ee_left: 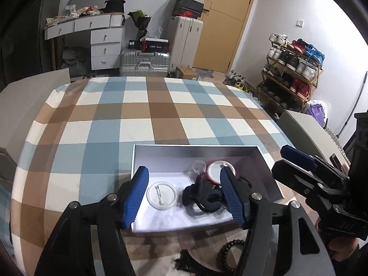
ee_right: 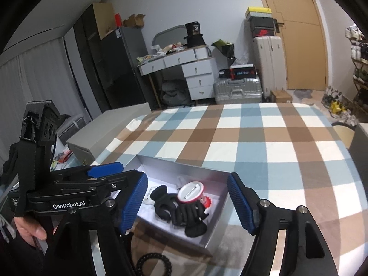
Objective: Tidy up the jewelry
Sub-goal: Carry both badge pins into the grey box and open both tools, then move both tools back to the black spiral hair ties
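A shallow white box [ee_left: 266,168] [ee_right: 216,234] sits on the checked tablecloth. Inside lie a black hair claw [ee_left: 204,195] [ee_right: 179,211], a red-rimmed round badge [ee_left: 216,171] [ee_right: 191,192], a white round badge [ee_left: 162,195] and a small clear piece [ee_left: 199,166]. A black coiled hair tie [ee_left: 230,256] [ee_right: 154,265] lies on the cloth in front of the box. My left gripper [ee_left: 184,197] is open and empty above the box. My right gripper [ee_right: 187,204] is open and empty, also above the box; it shows in the left wrist view [ee_left: 299,158].
A black frilly item [ee_left: 184,262] lies beside the hair tie. The checked table [ee_left: 161,110] stretches far beyond the box. Grey chairs stand at the left [ee_left: 34,85] and right [ee_left: 303,128] edges. Suitcases, drawers and a shoe rack [ee_left: 292,69] stand behind.
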### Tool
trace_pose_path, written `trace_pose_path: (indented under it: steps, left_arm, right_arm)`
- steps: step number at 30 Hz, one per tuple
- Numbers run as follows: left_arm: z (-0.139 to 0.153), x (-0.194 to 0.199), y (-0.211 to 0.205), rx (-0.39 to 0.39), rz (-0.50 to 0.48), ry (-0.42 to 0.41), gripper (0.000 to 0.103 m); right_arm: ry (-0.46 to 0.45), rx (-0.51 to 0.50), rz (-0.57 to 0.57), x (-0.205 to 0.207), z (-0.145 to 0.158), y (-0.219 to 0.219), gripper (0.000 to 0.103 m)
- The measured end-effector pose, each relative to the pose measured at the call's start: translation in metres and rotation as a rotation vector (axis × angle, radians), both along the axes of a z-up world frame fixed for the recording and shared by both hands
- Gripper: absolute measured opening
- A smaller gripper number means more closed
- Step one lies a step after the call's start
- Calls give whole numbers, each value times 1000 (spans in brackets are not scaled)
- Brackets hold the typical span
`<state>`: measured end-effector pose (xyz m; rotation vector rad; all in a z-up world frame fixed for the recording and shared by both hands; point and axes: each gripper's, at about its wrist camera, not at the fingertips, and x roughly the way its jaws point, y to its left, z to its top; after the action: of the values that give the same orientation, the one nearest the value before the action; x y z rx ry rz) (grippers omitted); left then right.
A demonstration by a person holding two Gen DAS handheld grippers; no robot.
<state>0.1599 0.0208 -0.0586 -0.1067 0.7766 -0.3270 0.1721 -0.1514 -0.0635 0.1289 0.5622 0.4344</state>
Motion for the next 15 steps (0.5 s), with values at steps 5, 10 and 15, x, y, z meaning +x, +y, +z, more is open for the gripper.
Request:
trace_pose_path:
  steps: [5, 10, 15]
  left_arm:
    - [9, -14, -4, 27, -5, -31, 60]
    - [17, -27, -5, 42, -2, -60, 60]
    - [20, -42, -2, 43, 4, -75, 60]
  right_arm:
    - [-30, 0, 4, -18, 10, 0, 76]
    - [-61, 2, 9, -37, 18, 1, 81]
    - [-93, 12, 0, -56, 24, -2, 89]
